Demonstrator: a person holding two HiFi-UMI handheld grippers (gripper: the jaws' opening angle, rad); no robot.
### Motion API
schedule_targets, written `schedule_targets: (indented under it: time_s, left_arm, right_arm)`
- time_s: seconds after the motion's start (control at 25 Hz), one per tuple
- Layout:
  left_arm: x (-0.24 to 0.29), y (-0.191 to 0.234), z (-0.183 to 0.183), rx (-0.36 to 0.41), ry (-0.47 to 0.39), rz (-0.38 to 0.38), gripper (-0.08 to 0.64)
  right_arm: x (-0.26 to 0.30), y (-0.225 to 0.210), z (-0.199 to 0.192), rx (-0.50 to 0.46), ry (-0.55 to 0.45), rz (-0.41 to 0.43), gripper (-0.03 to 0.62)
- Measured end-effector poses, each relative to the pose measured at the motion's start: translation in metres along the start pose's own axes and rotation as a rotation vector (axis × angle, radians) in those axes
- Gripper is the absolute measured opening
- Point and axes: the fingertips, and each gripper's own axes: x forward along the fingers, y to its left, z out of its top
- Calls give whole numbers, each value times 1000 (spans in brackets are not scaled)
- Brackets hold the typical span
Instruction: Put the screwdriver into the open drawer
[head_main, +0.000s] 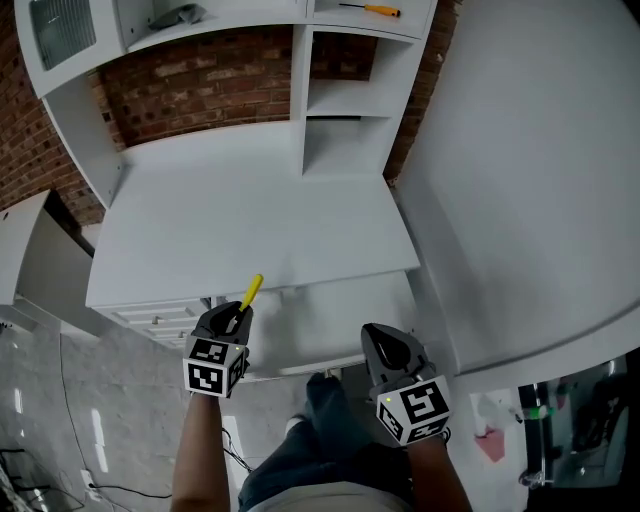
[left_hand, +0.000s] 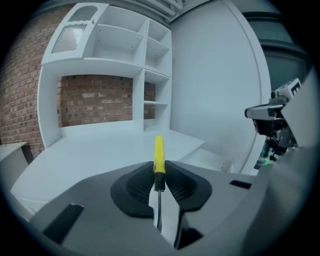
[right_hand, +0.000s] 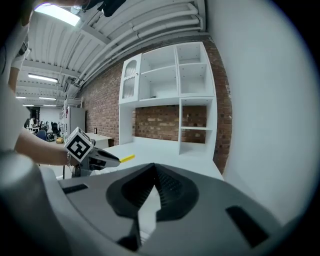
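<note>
In the head view my left gripper (head_main: 237, 314) is shut on the screwdriver (head_main: 250, 292), whose yellow handle sticks out ahead over the front edge of the white desk (head_main: 250, 230). The open drawer (head_main: 340, 318) juts out below that edge, just right of the left gripper. The left gripper view shows the screwdriver (left_hand: 158, 159) with its dark shaft pinched between the pads of my left gripper (left_hand: 159, 172). My right gripper (head_main: 376, 336) hovers over the drawer's right front corner, shut with nothing in it. In the right gripper view my right gripper (right_hand: 153, 170) is likewise shut, and the left gripper (right_hand: 95, 157) shows at the left.
A white hutch with shelves (head_main: 340, 110) stands at the desk's back against a brick wall (head_main: 200, 85). Another yellow-handled screwdriver (head_main: 372, 10) lies on an upper shelf. A curved white panel (head_main: 530, 190) rises at the right. Closed drawers (head_main: 155, 316) sit at the left. The person's legs (head_main: 320, 440) are below.
</note>
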Motion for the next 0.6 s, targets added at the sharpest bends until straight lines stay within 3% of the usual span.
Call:
schedule_targets:
  time_s: [0.24, 0.6]
  left_arm:
    - [39, -21, -25, -13, 81, -75, 80]
    - [108, -64, -89, -9, 305, -176, 80]
  right_arm:
    - [12, -15, -17, 11, 57, 7, 11]
    - [30, -73, -71, 53, 208, 20, 11]
